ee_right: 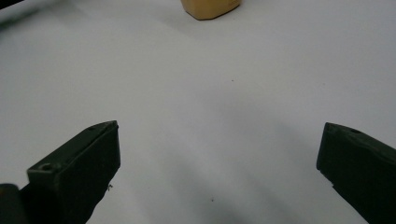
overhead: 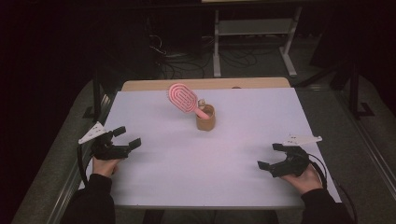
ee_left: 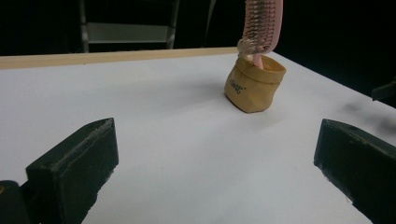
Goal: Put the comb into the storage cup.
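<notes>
A small tan pouch-like cup [overhead: 205, 118] stands upright near the middle back of the white table [overhead: 210, 163]. A pink hairbrush [overhead: 183, 98] sticks out of it, leaning left with its head up. From the left gripper view the cup [ee_left: 254, 84] and the brush [ee_left: 262, 23] stand ahead to the right. My left gripper [overhead: 127, 136] rests at the table's left side, open and holding nothing. My right gripper [overhead: 271, 156] rests at the right side, open and holding nothing; its own view catches the cup's base [ee_right: 211, 8] at the top.
A wooden table edge [overhead: 205, 84] runs behind the white sheet. Beyond it on the dark floor are a white metal frame [overhead: 254, 32] and loose cables [overhead: 187, 60]. A tip of the other gripper [ee_left: 385, 89] shows at the far right of the left gripper view.
</notes>
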A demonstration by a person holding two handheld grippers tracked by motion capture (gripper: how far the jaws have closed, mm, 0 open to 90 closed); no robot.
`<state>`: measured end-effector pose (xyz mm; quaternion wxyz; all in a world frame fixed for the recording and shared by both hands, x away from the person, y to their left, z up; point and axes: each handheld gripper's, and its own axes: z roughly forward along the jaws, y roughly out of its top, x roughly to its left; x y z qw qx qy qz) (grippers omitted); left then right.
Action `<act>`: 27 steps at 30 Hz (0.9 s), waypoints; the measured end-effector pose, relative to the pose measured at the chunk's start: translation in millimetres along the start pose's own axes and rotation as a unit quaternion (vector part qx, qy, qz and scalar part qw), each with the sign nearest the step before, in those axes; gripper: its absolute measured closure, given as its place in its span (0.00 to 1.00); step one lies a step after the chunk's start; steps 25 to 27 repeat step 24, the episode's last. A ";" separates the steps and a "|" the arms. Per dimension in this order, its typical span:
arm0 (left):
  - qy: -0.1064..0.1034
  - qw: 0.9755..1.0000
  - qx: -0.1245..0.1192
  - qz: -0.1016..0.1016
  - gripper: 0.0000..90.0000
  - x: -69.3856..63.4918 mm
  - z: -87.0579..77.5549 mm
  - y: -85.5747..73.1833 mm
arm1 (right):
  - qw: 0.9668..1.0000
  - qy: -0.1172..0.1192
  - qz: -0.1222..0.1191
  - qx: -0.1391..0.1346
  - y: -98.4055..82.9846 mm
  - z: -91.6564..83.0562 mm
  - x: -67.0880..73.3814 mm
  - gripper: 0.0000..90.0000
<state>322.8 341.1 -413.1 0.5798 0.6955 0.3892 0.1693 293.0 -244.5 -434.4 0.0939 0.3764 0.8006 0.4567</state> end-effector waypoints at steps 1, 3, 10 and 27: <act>0.001 1.000 -0.003 0.000 0.00 0.2 -2.1 -1.3 | 1.000 0.000 0.001 0.001 0.0 -0.1 0.1 0.00; 0.004 1.000 -0.006 -0.001 0.00 0.8 -6.3 -4.0 | 1.000 0.000 0.001 0.001 -0.1 0.1 0.1 0.00; 0.014 1.000 0.002 0.003 0.00 0.7 -15.5 -15.3 | 1.000 0.000 0.003 0.003 -0.6 0.1 -0.3 0.00; 0.008 1.000 0.008 0.015 0.00 -7.2 -22.8 -26.1 | 1.000 -0.001 0.008 0.000 -2.4 -1.1 -3.1 0.00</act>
